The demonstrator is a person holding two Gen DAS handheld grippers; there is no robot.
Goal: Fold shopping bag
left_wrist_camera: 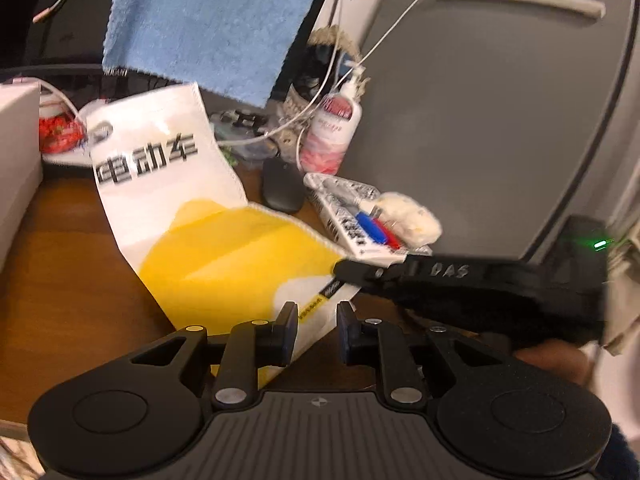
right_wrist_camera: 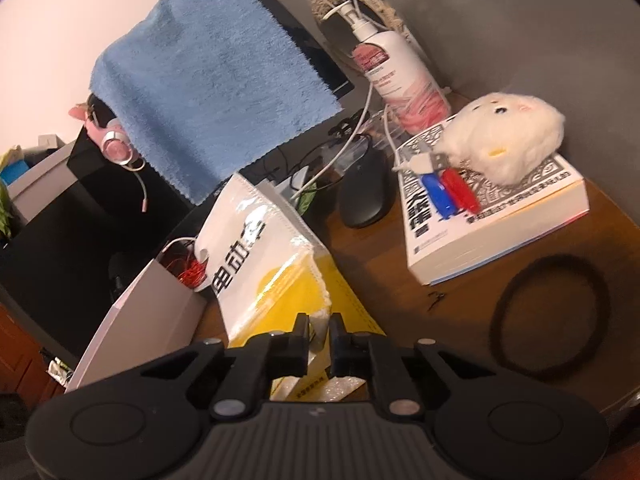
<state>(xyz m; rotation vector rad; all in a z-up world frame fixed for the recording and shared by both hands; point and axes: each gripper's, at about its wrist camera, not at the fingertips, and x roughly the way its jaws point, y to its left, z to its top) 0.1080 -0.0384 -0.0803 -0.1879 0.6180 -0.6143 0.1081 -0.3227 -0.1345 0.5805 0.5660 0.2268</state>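
A white and yellow shopping bag (left_wrist_camera: 192, 208) with black characters lies on the wooden desk (left_wrist_camera: 60, 272), its far end propped up. My left gripper (left_wrist_camera: 318, 320) stands open, and the bag's near white corner lies between its fingers without being pinched. From the right, my right gripper (left_wrist_camera: 344, 270) comes in and pinches the bag's yellow edge. In the right wrist view the bag (right_wrist_camera: 256, 264) has a yellow layer lifted and folded over, and the right gripper (right_wrist_camera: 320, 336) is shut on that edge.
A blue towel (right_wrist_camera: 208, 80) hangs over the desk's back. To the right lies a thick book (right_wrist_camera: 492, 224) with a plush toy (right_wrist_camera: 508, 132) and pens (right_wrist_camera: 452, 192) on it. Nearby are a black mouse (right_wrist_camera: 366, 192), a pump bottle (right_wrist_camera: 400, 72), a black band (right_wrist_camera: 552, 316) and a grey box (right_wrist_camera: 152, 320).
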